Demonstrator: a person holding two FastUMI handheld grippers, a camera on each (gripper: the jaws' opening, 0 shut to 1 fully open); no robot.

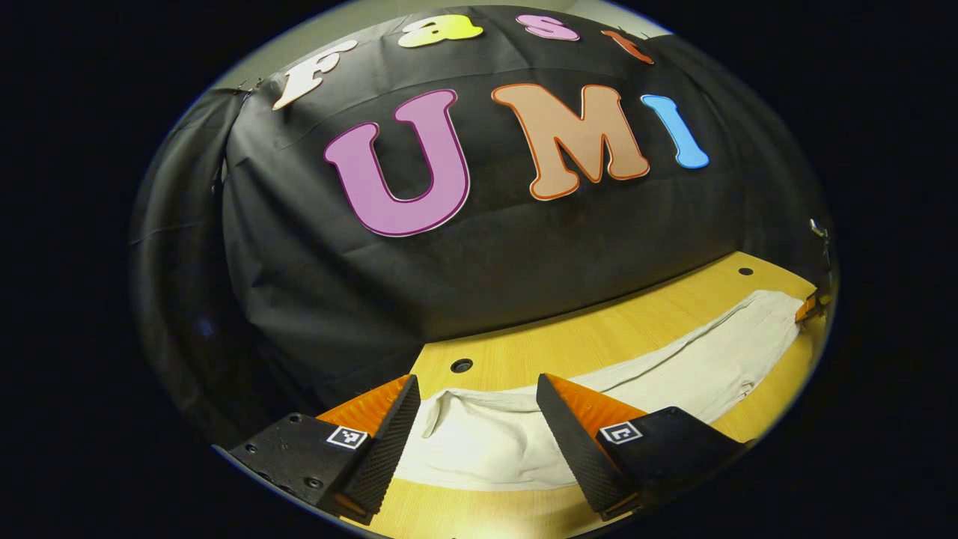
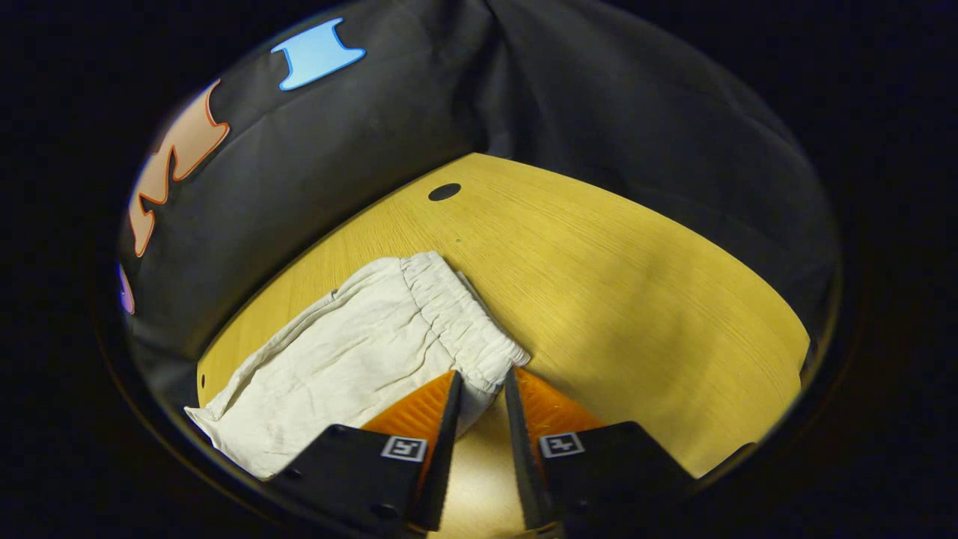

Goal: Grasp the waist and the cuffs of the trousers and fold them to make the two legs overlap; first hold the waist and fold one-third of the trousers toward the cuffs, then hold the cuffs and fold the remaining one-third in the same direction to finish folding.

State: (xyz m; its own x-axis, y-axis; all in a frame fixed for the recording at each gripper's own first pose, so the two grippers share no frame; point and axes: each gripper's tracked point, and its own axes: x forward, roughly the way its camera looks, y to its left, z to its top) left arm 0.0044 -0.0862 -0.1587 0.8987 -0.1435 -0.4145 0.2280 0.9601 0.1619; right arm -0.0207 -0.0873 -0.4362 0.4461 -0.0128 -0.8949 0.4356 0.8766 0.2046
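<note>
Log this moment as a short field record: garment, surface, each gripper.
garment: pale trousers lying flat, legs overlapped
waist: elastic band, at the right gripper
surface: wooden table
left gripper: open, fingers astride the cuff end
right gripper: narrowly open, waist corner between its fingers
fold: thirds not yet started

The trousers (image 1: 673, 374) are off-white, a pale cream cloth with fine creases; in the right gripper view their gathered elastic waistband (image 2: 460, 322) is the same cream, ribbed with small puckers. The table (image 2: 636, 299) is yellow wood-look with a fine straight grain, marked by a round black hole (image 2: 444, 192); another black hole (image 1: 461, 365) shows in the left gripper view. The booth wall (image 1: 524, 254) is plain black cloth. Each gripper body carries a small white square tag (image 2: 404, 448) with a black pattern.
</note>
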